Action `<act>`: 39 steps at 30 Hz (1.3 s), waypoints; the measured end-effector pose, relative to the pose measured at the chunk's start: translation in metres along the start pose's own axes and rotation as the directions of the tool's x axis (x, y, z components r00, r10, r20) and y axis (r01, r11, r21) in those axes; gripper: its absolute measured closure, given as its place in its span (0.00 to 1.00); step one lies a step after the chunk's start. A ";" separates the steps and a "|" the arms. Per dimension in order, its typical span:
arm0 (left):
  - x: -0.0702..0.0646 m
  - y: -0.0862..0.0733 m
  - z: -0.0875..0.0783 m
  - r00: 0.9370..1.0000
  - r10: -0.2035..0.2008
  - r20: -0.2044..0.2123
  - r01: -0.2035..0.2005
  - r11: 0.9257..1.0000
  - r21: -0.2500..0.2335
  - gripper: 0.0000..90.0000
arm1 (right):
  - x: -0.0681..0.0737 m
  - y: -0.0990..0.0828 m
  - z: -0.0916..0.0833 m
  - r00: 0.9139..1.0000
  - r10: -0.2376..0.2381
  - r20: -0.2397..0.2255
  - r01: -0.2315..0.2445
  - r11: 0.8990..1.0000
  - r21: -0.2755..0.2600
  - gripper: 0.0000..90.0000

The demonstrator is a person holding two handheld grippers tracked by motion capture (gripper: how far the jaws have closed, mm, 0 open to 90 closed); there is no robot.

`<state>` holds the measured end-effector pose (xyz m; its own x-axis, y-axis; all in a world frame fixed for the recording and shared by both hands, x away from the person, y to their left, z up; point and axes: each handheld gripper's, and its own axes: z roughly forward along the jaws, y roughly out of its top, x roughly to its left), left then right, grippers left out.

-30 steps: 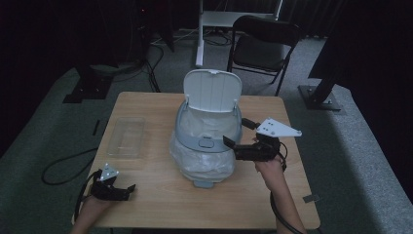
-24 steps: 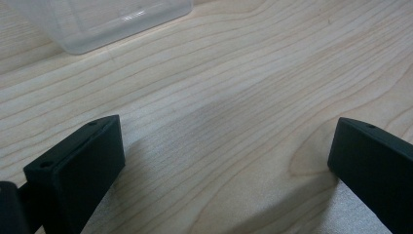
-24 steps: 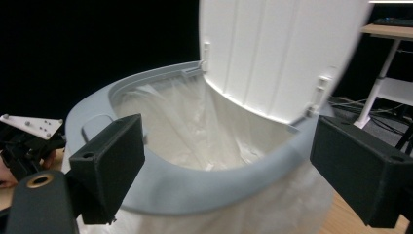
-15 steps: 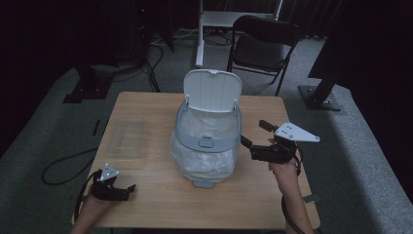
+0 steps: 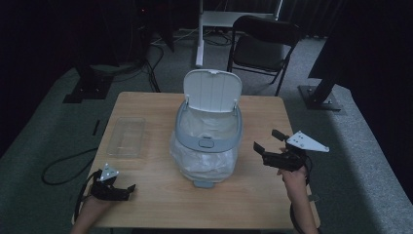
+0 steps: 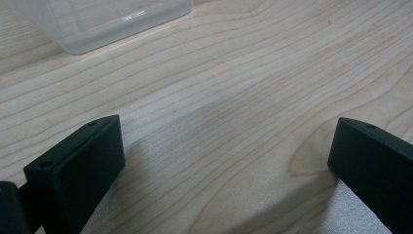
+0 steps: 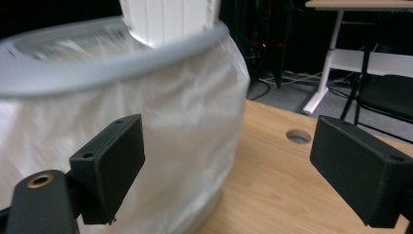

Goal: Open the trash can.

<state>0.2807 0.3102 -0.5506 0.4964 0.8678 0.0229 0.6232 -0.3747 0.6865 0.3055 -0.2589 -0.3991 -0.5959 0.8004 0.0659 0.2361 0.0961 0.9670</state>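
Upright, the bin [image 5: 208, 141] wears a white bag, lid [image 5: 212, 91] raised.

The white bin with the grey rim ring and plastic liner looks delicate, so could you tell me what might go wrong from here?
1. The right claw, open, sits just beside the white lidded bin with the grey rim ring; closing on the thin translucent plastic liner could tear it or pull it out of the ring.
2. The upright white lid might drop shut if the bin is bumped.
3. The left claw, open, rests low on the wooden table; a sweep forward could hit the clear plastic tray.
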 end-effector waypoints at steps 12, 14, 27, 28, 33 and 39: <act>0.000 0.000 0.000 1.000 0.000 0.000 0.000 1.000 0.000 0.01 | -0.019 -0.049 0.006 0.991 0.031 0.129 -0.041 0.996 0.079 0.13; 0.000 0.000 0.000 1.000 0.001 0.000 -0.001 1.000 0.001 0.01 | -0.024 -0.056 0.005 0.985 0.078 0.155 -0.093 0.991 0.092 0.13; 0.000 0.000 0.000 1.000 0.000 0.000 0.000 1.000 0.000 0.01 | -0.043 -0.103 0.015 0.962 0.084 0.260 -0.144 0.965 0.219 0.13; 0.000 0.000 0.000 1.000 0.000 0.000 0.000 1.000 0.000 0.01 | -0.044 -0.106 0.016 0.960 0.084 0.268 -0.144 0.966 0.215 0.13; 0.000 0.000 0.000 1.000 0.001 0.001 -0.001 1.000 0.001 0.01 | -0.049 -0.119 0.017 0.944 0.071 0.322 -0.149 0.963 0.225 0.13; 0.000 0.000 0.000 1.000 0.001 0.001 -0.001 1.000 0.001 0.01 | -0.060 -0.132 0.015 0.899 0.102 0.425 -0.211 0.953 0.216 0.13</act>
<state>0.2802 0.3101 -0.5505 0.4973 0.8673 0.0231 0.6233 -0.3756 0.6859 0.3219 -0.3108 -0.5340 -0.1854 0.9812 0.0534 0.5165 0.0511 0.8547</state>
